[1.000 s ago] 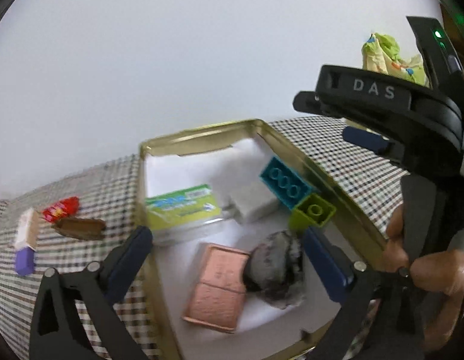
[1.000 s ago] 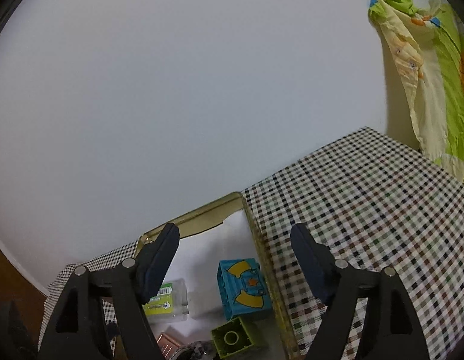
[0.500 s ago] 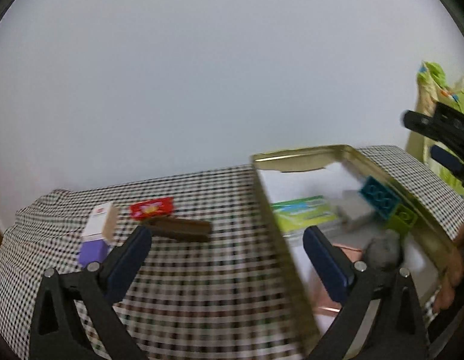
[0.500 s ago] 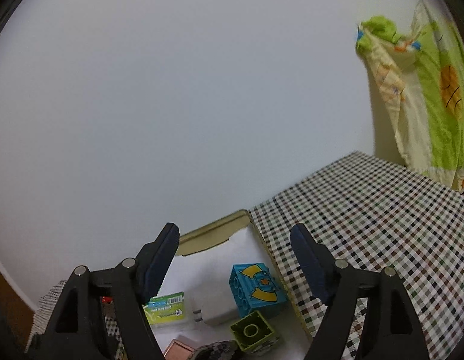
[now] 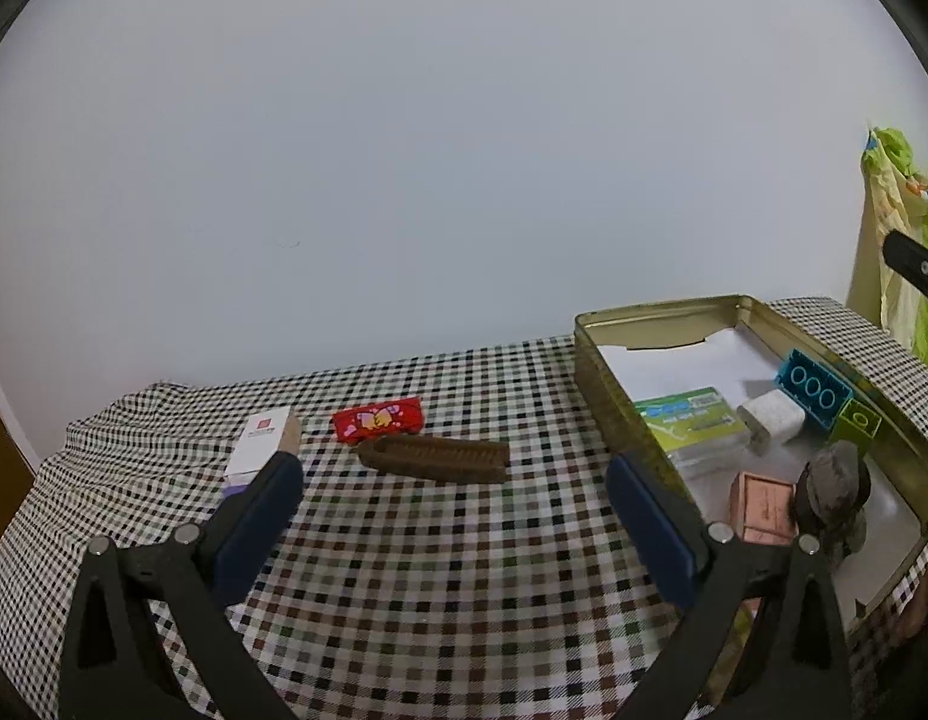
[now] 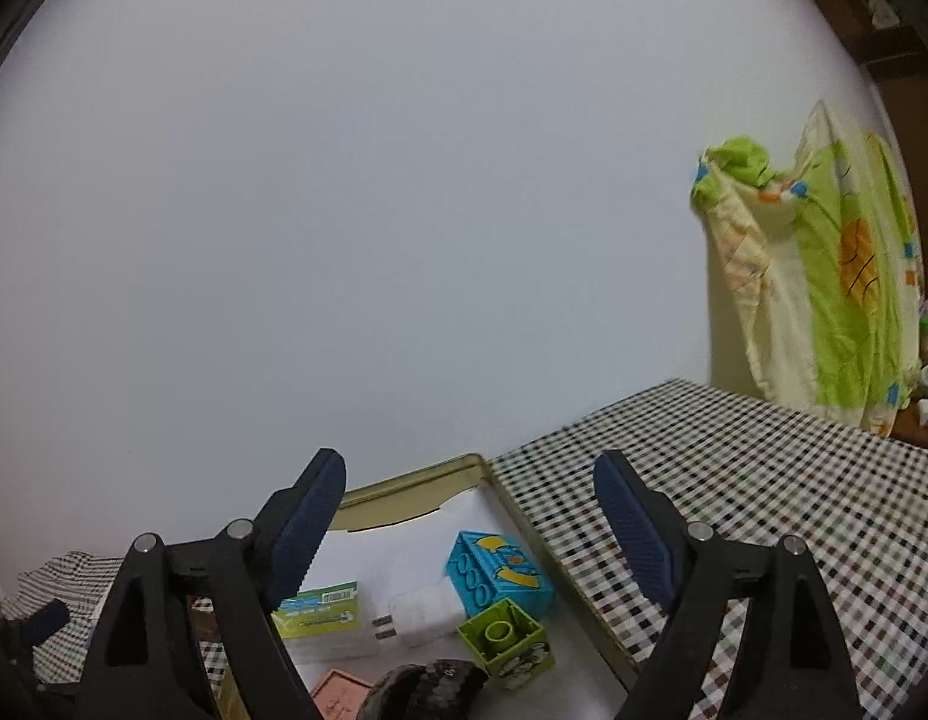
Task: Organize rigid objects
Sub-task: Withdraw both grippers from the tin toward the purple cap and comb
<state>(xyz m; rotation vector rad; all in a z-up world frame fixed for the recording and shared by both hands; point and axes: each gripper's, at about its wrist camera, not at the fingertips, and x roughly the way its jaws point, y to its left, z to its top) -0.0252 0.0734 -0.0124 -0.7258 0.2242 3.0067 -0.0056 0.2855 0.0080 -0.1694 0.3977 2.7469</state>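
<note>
Now the left gripper (image 5: pixel 452 498) is spread and empty, with the brown comb (image 5: pixel 435 458) at its twelve o'clock; the right gripper (image 6: pixel 469 516) is spread above the gold tin (image 6: pixel 404 495).

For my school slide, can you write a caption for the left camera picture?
Open left gripper hovers over the checkered tablecloth facing a brown comb, beside a gold tin of small objects.

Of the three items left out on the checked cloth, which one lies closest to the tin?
The brown comb. It lies nearest the gold tin; the red packet sits just behind it, and the white box is farthest left, beside the open left claw.
</note>
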